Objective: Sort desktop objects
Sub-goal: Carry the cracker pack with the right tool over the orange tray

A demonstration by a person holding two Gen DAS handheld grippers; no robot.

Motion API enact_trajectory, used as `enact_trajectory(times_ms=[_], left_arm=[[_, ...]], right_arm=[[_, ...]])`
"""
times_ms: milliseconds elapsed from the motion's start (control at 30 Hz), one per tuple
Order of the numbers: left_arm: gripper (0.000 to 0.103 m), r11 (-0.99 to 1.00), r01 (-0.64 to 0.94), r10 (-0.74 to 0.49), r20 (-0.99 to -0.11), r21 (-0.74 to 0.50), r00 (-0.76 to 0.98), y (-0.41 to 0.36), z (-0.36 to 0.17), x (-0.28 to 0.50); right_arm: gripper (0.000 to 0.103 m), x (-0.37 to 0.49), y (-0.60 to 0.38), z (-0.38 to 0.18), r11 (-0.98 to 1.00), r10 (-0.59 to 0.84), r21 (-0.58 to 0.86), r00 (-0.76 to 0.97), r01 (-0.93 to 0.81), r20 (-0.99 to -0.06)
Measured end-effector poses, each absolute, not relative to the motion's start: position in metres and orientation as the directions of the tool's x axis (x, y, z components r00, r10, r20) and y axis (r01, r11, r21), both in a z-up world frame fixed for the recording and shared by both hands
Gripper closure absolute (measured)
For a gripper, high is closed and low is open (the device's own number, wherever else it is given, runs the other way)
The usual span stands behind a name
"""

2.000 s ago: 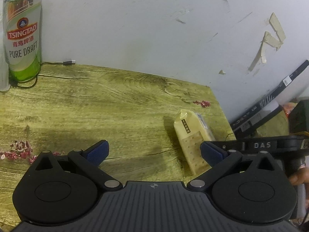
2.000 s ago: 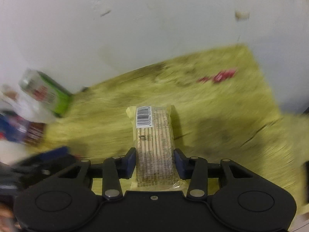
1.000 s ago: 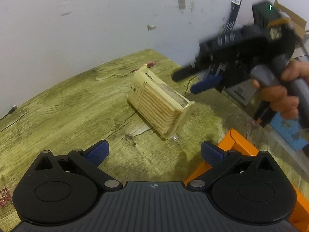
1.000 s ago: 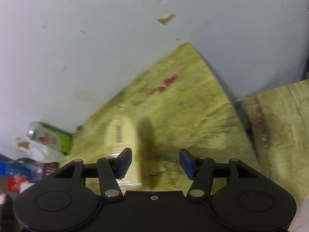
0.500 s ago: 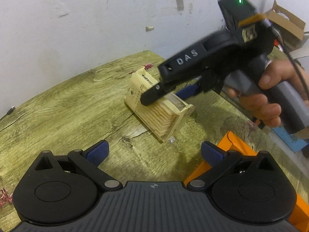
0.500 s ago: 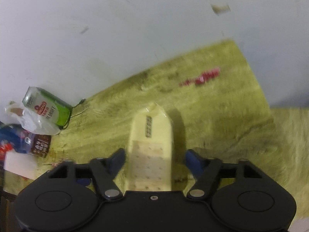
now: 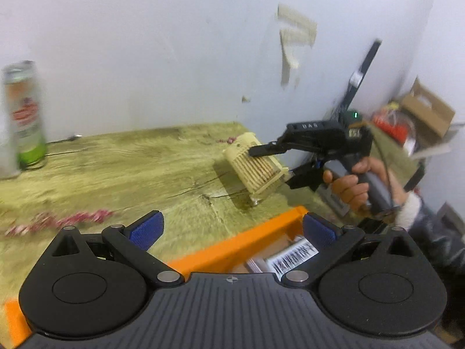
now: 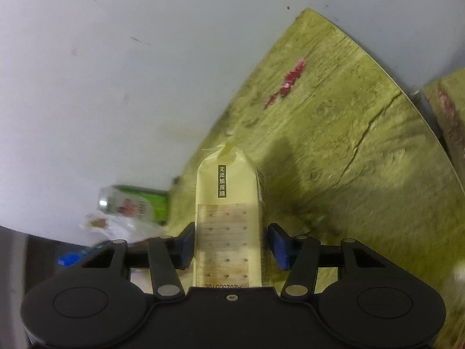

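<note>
Table (image 7: 122, 171): olive wood-grain top, against a white wall.
Orange bin (image 7: 232, 247): at the table's near edge, under the left gripper.
Beer can (image 7: 24, 116): upright at the table's far left.
Cracker pack (image 8: 228, 221): cream, on the table's right end, between the right gripper's pads.
Right gripper (image 8: 231, 245): jaws just closing; left pad touching the pack, right pad a sliver off.
Left gripper (image 7: 232, 228): wide open, empty.

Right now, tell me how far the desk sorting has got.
Done: at least one barcoded packet lies in the orange bin. In hand: the right gripper has been closing its jaws around the cracker pack, which lies on the table. Left: the beer can stands unsorted; the left gripper is open.
</note>
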State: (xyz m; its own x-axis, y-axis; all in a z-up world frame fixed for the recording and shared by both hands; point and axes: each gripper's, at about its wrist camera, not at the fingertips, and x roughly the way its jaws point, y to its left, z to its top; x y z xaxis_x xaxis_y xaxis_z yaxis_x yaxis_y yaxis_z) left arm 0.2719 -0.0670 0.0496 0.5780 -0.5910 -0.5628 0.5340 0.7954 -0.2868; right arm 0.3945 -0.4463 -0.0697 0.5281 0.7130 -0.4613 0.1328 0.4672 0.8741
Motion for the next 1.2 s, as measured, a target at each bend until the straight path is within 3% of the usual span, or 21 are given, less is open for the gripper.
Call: enact_trajectory(times_ms=[267,433,533,800,1200], left_arm=[[0.0,0.825,0.406,-0.554,-0.419,-0.394,0.719,0.007,0.05,0.163],[0.0,0.93,0.279,-0.355,-0.383,-0.239,0.853,0.026,0.036,0.103],[0.0,0.936,0.263,-0.336,-0.371,-0.234,0.866,0.034,0.026,0.077],[0.0,0.925,0.282,-0.364,-0.376,-0.256,0.852,0.04,-0.007,0.043],[0.0,0.925,0.295,-0.369,-0.373,-0.241,0.851,0.045,-0.025,0.048]], right_arm=[[0.053,0.319,-0.42,-0.029,0.353,0.792,0.936,0.537,-0.014,-0.291],[0.053,0.26,-0.377,-0.024,0.302,0.841,0.95,0.492,-0.077,-0.227],[0.053,0.232,-0.347,-0.034,0.286,0.864,0.955,0.451,-0.076,-0.223],[0.053,0.19,-0.286,-0.054,0.387,0.844,0.921,0.423,-0.054,-0.33],[0.053,0.209,-0.235,-0.052,0.644,0.692,0.764,0.45,-0.03,-0.565]])
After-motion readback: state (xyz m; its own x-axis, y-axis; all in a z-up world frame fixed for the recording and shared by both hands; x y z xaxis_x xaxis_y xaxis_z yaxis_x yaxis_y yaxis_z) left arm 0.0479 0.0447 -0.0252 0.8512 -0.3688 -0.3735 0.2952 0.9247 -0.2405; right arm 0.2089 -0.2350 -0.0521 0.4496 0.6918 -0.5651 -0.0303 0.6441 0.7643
